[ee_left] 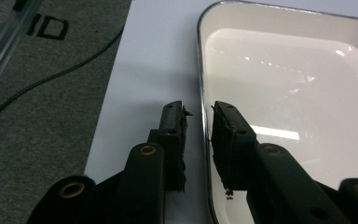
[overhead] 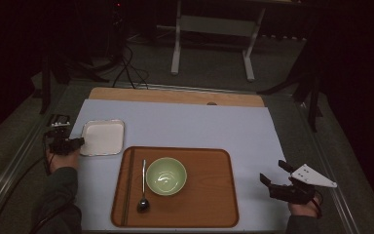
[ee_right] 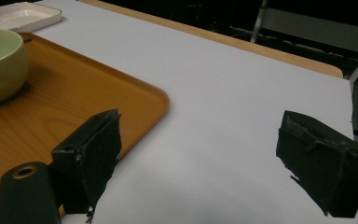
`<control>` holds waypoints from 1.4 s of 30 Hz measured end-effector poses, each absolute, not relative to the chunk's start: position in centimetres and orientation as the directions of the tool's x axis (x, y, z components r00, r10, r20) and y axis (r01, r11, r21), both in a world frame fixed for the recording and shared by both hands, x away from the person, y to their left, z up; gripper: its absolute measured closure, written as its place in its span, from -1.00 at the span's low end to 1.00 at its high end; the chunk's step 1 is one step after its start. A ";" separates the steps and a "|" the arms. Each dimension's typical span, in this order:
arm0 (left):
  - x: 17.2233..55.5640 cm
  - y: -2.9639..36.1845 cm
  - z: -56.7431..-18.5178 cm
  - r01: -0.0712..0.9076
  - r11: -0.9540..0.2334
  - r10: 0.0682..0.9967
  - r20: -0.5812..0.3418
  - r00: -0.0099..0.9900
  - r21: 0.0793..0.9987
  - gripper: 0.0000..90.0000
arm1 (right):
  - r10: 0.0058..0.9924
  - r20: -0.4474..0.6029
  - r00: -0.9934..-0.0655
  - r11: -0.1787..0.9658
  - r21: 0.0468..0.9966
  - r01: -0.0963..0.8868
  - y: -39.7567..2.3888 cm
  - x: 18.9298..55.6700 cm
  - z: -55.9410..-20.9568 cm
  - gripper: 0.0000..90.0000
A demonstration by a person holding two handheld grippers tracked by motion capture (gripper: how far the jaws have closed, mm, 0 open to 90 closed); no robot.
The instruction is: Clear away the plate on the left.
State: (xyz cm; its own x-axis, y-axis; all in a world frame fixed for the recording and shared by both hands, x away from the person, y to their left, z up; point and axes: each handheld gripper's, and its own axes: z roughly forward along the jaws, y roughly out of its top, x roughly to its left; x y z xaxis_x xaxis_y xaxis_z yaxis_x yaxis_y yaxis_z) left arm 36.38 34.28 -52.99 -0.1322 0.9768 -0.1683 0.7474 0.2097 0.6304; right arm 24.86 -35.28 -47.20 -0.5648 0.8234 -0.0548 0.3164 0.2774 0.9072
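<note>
A white square plate [overhead: 103,137] lies on the pale table cover, left of a wooden tray [overhead: 209,195]. My left gripper [overhead: 80,142] is at the plate's left edge. In the left gripper view its jaws [ee_left: 199,108] straddle the rim of the plate [ee_left: 284,93], one pad outside and one inside, with a gap still showing beside the rim. My right gripper [overhead: 272,171] hovers wide open over the bare cover right of the tray, nothing between its jaws [ee_right: 200,128]. The tray [ee_right: 74,112] lies just left of them.
On the tray stand a green bowl [overhead: 166,176], a dark spoon [overhead: 143,195] and a pair of chopsticks [overhead: 128,187] along its left side. The bowl [ee_right: 0,60] and the plate [ee_right: 25,14] appear far off in the right gripper view. A cable crosses the floor left of the table.
</note>
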 end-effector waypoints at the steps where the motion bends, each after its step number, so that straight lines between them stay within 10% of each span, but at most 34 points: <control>1: 36.8 34.5 -52.9 0.745 0.207 0.976 -0.183 -0.115 0.634 0.67 | 0.825 -0.051 -0.563 0.274 0.907 0.319 -35.3 24.9 -47.2 -0.70; 10: 37.8 34.8 -52.9 0.779 0.223 0.969 -0.223 -0.109 0.586 0.91 | 0.824 -0.052 -0.564 0.275 0.907 0.318 -35.4 24.8 -47.2 -0.70; 21: 36.4 36.6 -53.8 0.758 0.425 0.858 -0.487 -0.163 0.495 0.98 | 0.827 -0.050 -0.560 0.272 0.908 0.320 -35.4 24.8 -47.2 -0.70; 42: 36.5 33.8 -49.0 0.730 0.301 0.899 -0.437 -0.004 0.614 0.99 | 0.826 -0.052 -0.562 0.274 0.908 0.318 -35.3 24.8 -47.2 -0.70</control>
State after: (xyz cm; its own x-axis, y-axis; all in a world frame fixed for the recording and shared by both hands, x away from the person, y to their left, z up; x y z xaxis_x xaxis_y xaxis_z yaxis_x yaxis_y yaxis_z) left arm 36.47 33.80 -49.05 -0.0039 0.8994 -0.4371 0.7298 0.3014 0.6136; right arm 24.83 -35.32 -47.21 -0.5616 0.8258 -0.0520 0.3184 0.2737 0.9076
